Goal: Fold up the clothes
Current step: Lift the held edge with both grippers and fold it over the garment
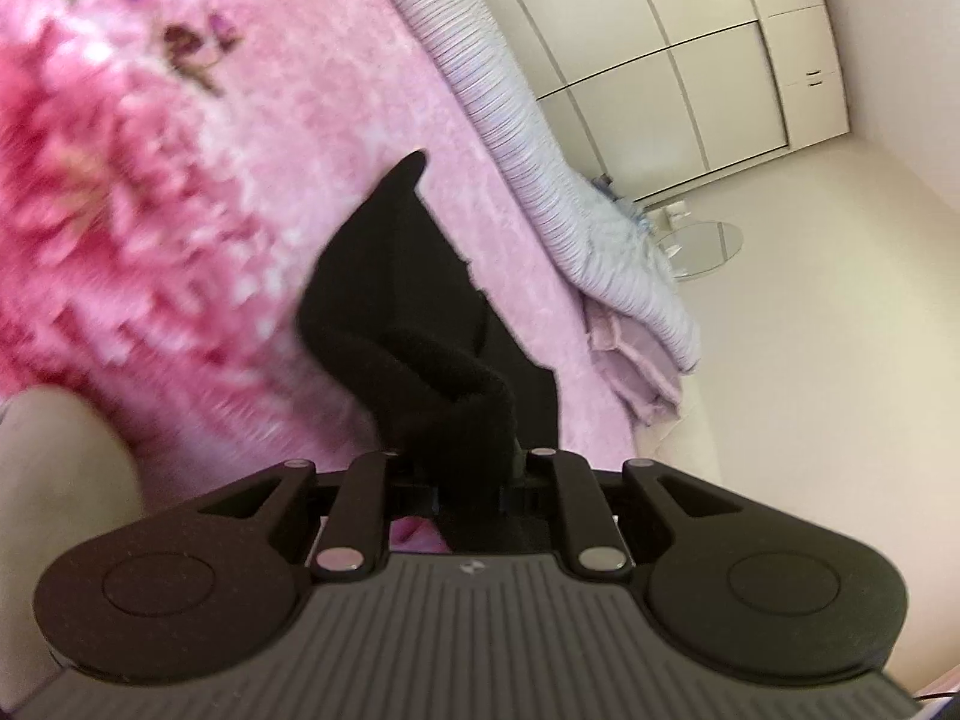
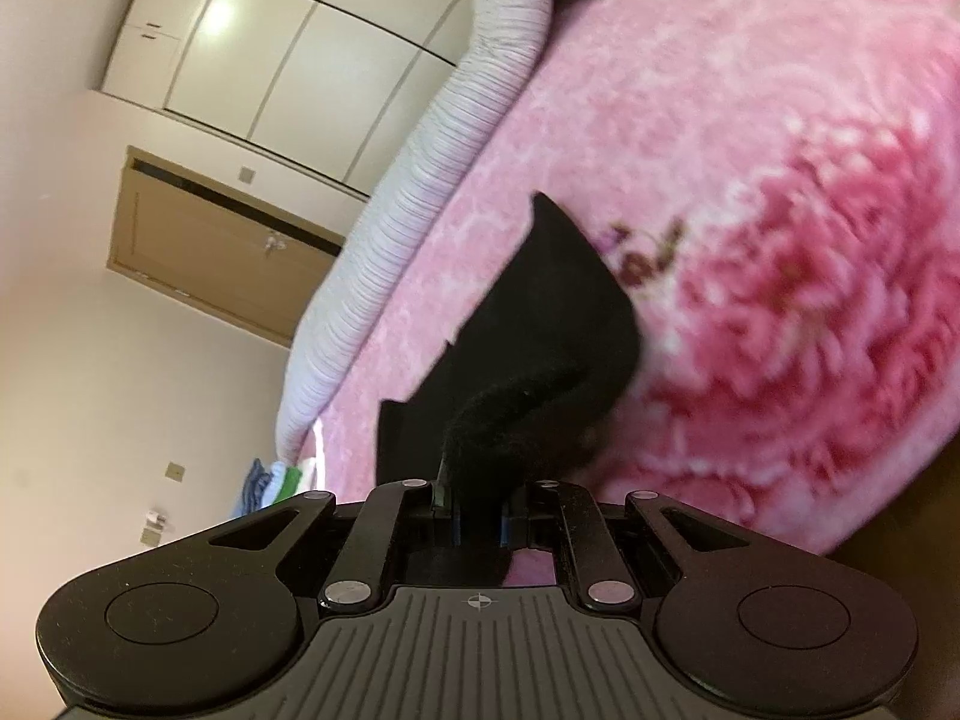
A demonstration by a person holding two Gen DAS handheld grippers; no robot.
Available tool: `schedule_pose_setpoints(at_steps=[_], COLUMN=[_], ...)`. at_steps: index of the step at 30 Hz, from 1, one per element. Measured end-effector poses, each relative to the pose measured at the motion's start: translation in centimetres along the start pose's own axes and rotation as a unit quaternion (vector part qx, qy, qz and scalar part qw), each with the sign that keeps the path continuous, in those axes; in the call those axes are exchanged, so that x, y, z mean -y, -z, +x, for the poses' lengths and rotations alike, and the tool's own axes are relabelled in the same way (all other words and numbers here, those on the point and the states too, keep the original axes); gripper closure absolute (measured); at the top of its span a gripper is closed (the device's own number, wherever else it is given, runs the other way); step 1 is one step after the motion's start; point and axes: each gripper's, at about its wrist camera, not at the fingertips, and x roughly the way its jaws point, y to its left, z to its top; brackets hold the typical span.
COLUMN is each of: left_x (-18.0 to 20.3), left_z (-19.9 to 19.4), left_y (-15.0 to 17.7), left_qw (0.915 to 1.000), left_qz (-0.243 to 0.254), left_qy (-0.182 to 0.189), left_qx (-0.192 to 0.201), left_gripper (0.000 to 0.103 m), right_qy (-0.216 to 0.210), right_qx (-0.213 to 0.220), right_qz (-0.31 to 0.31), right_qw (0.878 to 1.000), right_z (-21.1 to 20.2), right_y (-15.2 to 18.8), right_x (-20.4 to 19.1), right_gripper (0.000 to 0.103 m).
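Note:
A black garment [image 1: 390, 276] is lifted above a pink flowered bed cover [image 1: 180, 180]. My left gripper [image 1: 462, 462] is shut on a thick bunched edge of it, and the cloth trails away toward the bed. In the right wrist view my right gripper [image 2: 477, 498] is shut on another bunched edge of the same black garment [image 2: 540, 324], which hangs over the pink cover [image 2: 750, 180]. Both pairs of fingertips are hidden inside the cloth.
A striped white-lilac bolster [image 1: 528, 138] runs along the far edge of the bed, also seen in the right wrist view [image 2: 420, 198]. White wardrobe doors [image 1: 690, 48] and a wooden door [image 2: 204, 240] stand beyond. Some coloured clothes [image 2: 270, 480] lie by the bed.

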Motion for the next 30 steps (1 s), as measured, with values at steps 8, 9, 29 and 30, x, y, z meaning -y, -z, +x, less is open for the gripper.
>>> schedule_pose_setpoints(at_steps=[8,9,29,30], left_x=[3.2,3.6,1.5,1.0], left_z=[3.8,4.2,19.4,20.0], left_y=[-5.1,-5.8,-17.2,-17.1], left_qw=[0.9993,0.9992,0.9904,0.9893], left_qz=[0.02,0.022,0.085,0.087], left_qy=[0.02,0.022,-0.109,-0.117], left_qx=[0.023,0.026,0.0,-0.004], left_gripper=[0.089,0.088,0.035,0.035], right_qy=[-0.014,-0.01,0.134,0.141], right_qx=[0.021,0.025,0.023,0.014], right_qz=[-0.029,-0.032,-0.162,-0.166], right_qw=[0.999,0.999,0.977,0.976], right_z=[4.4,5.2,19.8,20.4], right_y=[-5.4,-6.1,-14.8,-15.0], right_x=[-3.8,-4.3,-1.0,-0.4], right_gripper=[0.093,0.093,0.046,0.046])
